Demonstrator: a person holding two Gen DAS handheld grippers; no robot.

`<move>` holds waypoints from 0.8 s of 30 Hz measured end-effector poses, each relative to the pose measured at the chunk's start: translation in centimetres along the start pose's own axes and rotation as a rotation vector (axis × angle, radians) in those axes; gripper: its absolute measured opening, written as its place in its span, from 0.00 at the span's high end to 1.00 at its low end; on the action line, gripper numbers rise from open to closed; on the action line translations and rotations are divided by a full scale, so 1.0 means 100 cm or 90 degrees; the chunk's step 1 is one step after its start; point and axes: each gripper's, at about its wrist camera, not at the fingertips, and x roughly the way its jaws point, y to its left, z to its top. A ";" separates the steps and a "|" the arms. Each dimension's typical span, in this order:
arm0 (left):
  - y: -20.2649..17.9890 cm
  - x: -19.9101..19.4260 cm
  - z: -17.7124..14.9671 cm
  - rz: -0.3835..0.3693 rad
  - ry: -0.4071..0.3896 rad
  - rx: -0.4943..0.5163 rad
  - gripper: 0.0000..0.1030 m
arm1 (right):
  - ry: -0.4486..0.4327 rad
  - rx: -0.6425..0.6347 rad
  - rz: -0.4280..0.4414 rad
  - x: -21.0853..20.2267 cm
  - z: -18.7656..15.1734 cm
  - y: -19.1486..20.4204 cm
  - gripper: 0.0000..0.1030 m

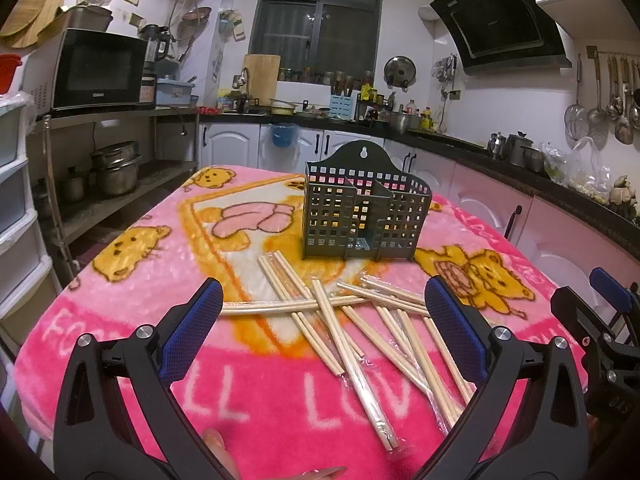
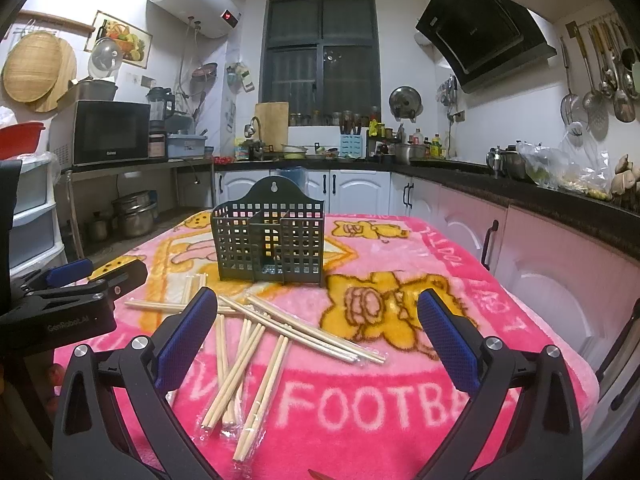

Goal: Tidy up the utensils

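The counter [image 1: 120,320], spread with a pink bear blanket [image 2: 400,400], carries everything for the job; from the left wrist view the one dark slotted caddy [image 1: 362,216] stands upright at about twelve o'clock, and it looks empty through its grid, with what seem to be three compartments, though the dividers are hard to count for sure. Between the caddy and the cameras lie the chopsticks [image 1: 332,332], a loose crossed heap of pale wooden pairs, several in clear wrappers; I make it roughly ten pairs, but overlaps make an exact count unsafe. None is in the caddy, so the task seems to be at its very start: choosing the first pair to lift. The left tongs [image 1: 322,308] gape wide with nothing between them, hovering over the near part of the heap, and the right tongs [image 2: 318,312] likewise stand wide and empty; in the left view they show at three o'clock, and from the right view the heap lies at seven o'clock. The next move likely calls for dropping one pair of tongs onto a pair lying free on top, closing across the sticks near the middle, then tipping them upright to slot into a compartment; slippery wrappers and crossed sticks could drag neighbours along
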 end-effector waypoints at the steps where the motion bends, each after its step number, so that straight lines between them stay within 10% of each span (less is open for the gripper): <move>1: 0.000 0.000 0.000 0.001 0.000 0.000 0.09 | 0.000 -0.001 0.000 0.000 0.000 0.000 0.06; 24: 0.000 -0.001 0.000 0.000 0.000 0.000 0.09 | -0.002 0.000 0.002 -0.001 0.000 0.000 0.06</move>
